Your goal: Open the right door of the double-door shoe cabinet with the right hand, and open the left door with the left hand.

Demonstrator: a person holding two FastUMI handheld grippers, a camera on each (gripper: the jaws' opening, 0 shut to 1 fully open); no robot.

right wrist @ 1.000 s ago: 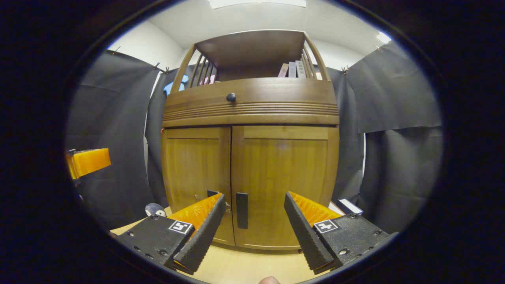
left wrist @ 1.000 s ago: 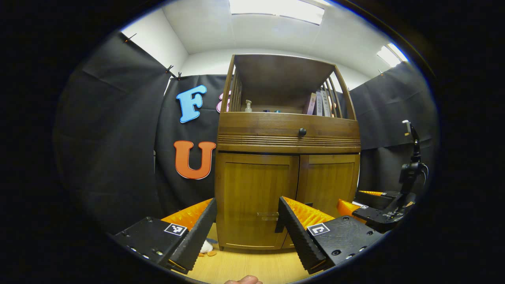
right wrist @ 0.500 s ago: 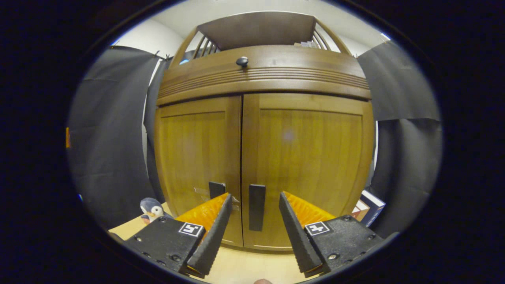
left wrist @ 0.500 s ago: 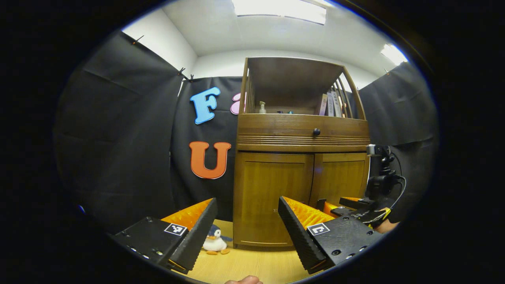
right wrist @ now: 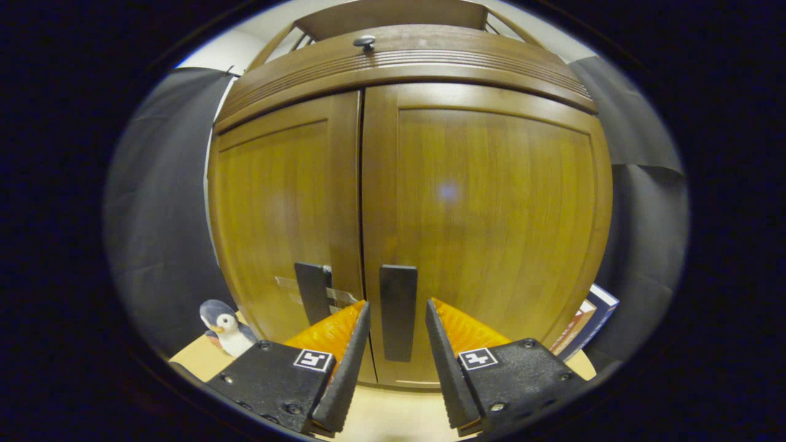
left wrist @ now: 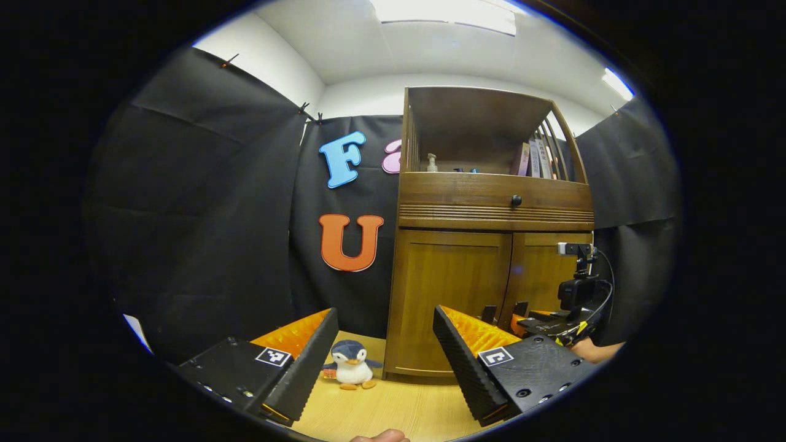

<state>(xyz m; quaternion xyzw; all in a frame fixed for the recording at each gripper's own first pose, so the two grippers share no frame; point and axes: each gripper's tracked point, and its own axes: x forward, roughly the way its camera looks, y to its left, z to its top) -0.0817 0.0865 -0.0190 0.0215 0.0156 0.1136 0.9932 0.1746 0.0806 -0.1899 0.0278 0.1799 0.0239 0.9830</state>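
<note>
I bring my right gripper, fingers apart, astride the dark vertical handle of the brown wooden shoe cabinet's closed right door; next I must clamp and pull. My left gripper hangs open, well back.

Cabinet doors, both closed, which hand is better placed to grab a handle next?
Right. The right gripper is open, its fingers straddling the right door handle. The left gripper hangs back, aimed past the cabinet's left edge.
</note>
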